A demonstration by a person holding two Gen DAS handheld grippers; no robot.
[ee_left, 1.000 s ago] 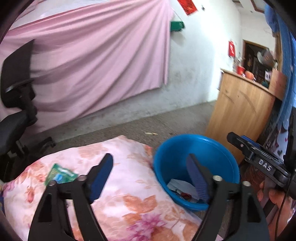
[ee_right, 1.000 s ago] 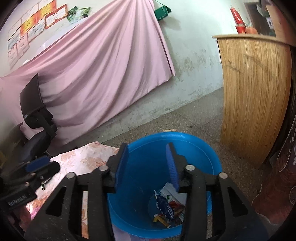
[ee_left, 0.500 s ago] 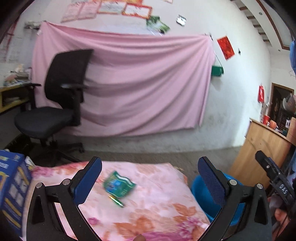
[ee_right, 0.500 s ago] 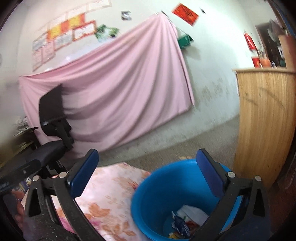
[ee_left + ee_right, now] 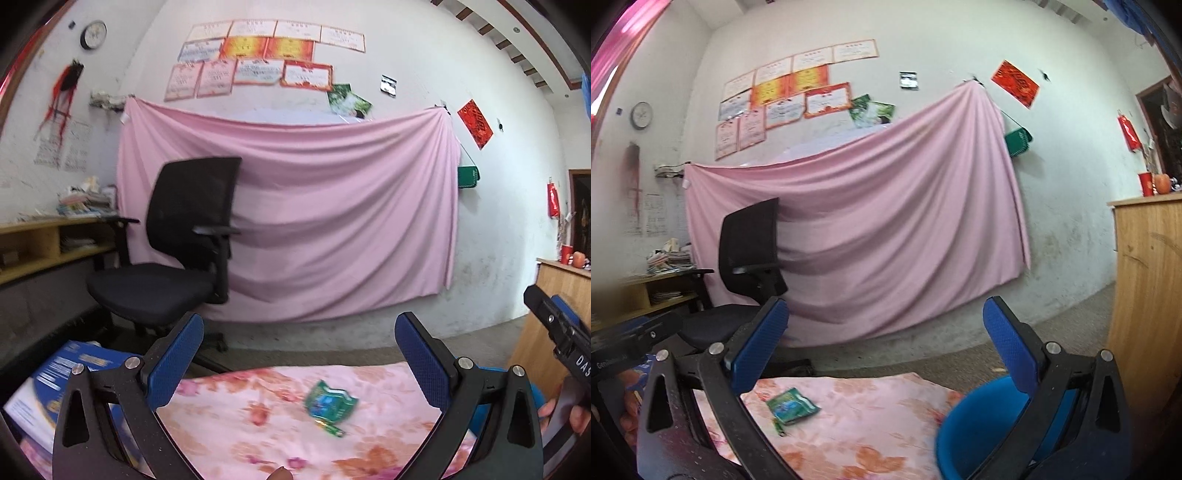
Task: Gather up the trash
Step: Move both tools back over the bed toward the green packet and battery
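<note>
Both grippers are seen w/ jaws fully spread & nothing held: left gripper (image 5: 299, 363), right gripper (image 5: 886, 349). 1 green wrapper (image 5: 330, 402) is left flat on the floral cloth (image 5: 236, 424), a small green scrap (image 5: 332, 430) just beside it; the blue bin (image 5: 982, 428) sits at the cloth's right edge. Wrapper is judged light, thin, crinkly, prob. slippery; best pinched at a raised edge

Glossy green foil wrapper (image 5: 330, 403) is lying on matt floral cloth (image 5: 258, 424). Blue bucket (image 5: 982, 428) is showing smooth plastic. Cabinet (image 5: 1145, 295), right of frame, is showing grained wood. Pink drape (image 5: 295, 221) is hanging as soft cloth.
</note>
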